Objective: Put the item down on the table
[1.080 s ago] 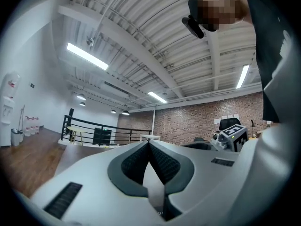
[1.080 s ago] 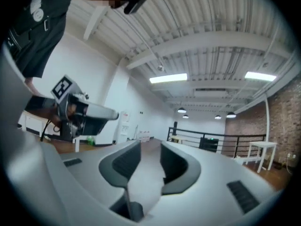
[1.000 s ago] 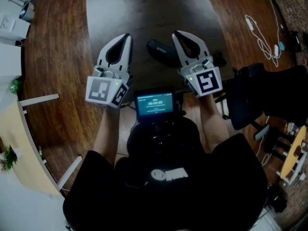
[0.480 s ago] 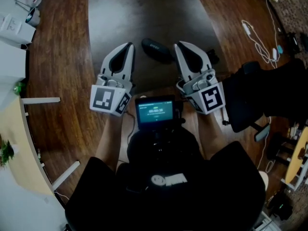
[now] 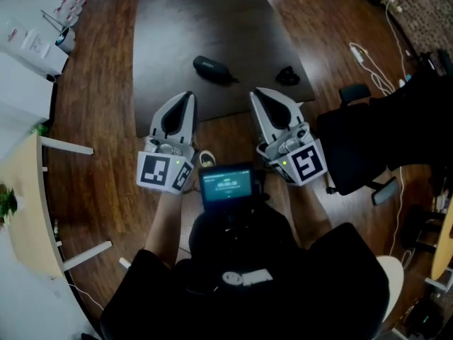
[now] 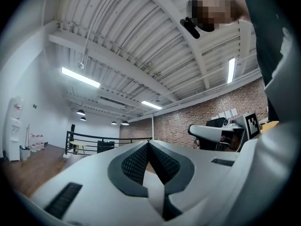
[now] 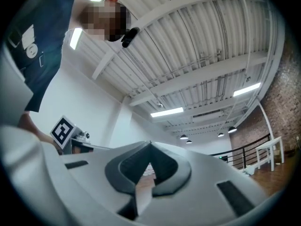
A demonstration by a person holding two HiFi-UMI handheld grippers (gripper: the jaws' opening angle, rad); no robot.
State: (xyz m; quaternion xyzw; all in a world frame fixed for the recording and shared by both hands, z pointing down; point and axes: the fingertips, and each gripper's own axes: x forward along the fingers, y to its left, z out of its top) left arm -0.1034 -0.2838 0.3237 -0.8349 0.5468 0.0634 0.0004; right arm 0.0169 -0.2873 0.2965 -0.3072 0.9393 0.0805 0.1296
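Left claw (image 5: 185, 98), right claw (image 5: 257, 93), tips pinched together (both empty), dark item (image 5: 211, 69) lying on table (image 5: 177, 20).

Left gripper (image 6: 148, 144) seen along its own white jaws: the dark textured pads (image 6: 134, 164) meet at the tips, with nothing between them. Beyond the jaws are a white ribbed ceiling (image 6: 141, 36) with strip lights (image 6: 80, 77), a brick wall (image 6: 188, 124) at right and a black railing (image 6: 103, 140) at lower left. The right gripper (image 6: 193, 131) with its marker cube (image 6: 252, 124) stands before the brick wall, and a person's dark sleeve (image 6: 263, 36) fills the upper right.
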